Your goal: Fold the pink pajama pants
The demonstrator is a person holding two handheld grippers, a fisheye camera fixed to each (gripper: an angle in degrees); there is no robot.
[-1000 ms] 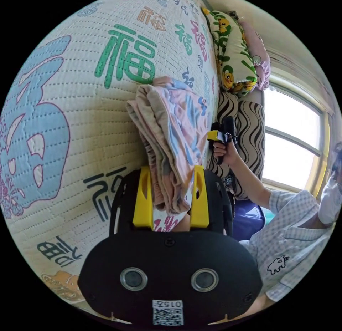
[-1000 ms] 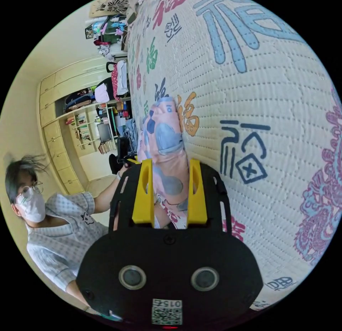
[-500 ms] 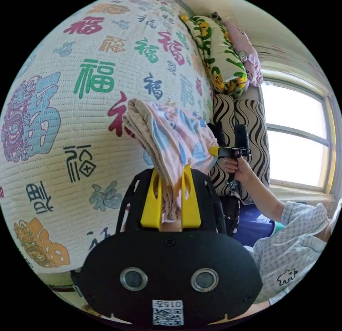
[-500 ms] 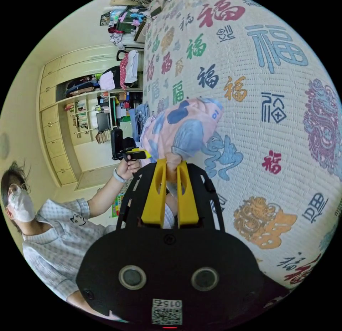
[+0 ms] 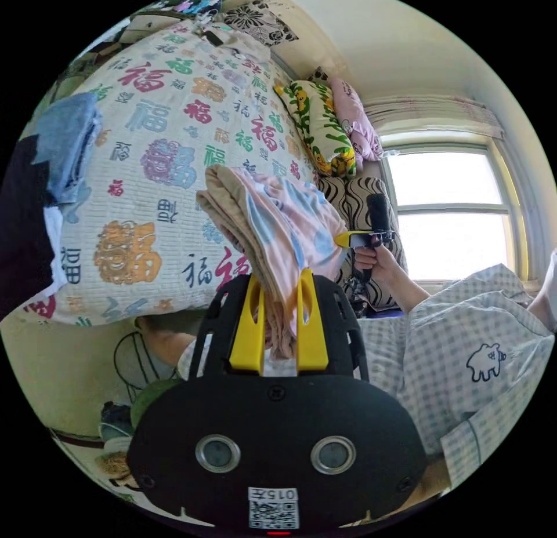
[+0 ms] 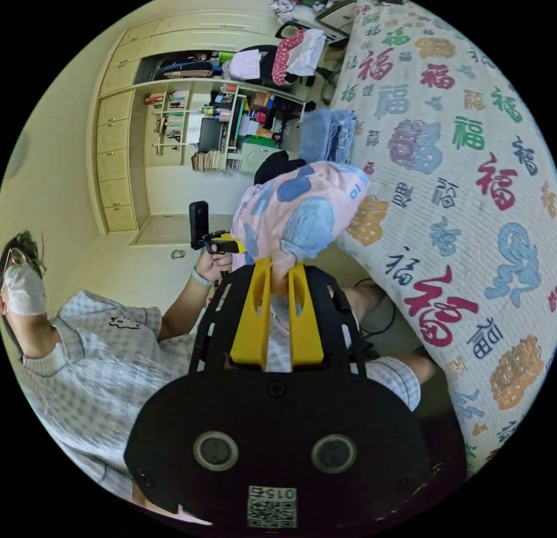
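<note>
Above the edge of the bed (image 5: 174,155), clear of its cream quilted cover printed with coloured characters, I hold the pink pajama pants (image 5: 278,236) as a thick folded bundle of pink fabric with blue cartoon patches. The left gripper (image 5: 278,306) has both yellow jaws pressed on one end of the bundle. The right gripper (image 6: 277,294) has its jaws pinched on the other end.

Change since one second ago: the jaws then stood wider around the bundle, which lay against the quilt. They have since narrowed onto the fabric, and the quilt now sits lower and farther off in both views. I judge that the bundle has been lifted off the bed. The folding appears largely done, and the step in hand is probably carrying the bundle to a resting place.

View differences:
- The left gripper view shows the tan underside layers of the bundle, the right gripper approaching from the window (image 5: 452,213) side, and a green-and-yellow patterned pillow (image 5: 316,126) at the head of the bed.
- The right gripper view shows the left gripper (image 6: 229,247) at the far end of the bundle, open shelving (image 6: 191,132) with books and clutter, and a folded blue garment (image 6: 328,135) on the bed.
</note>
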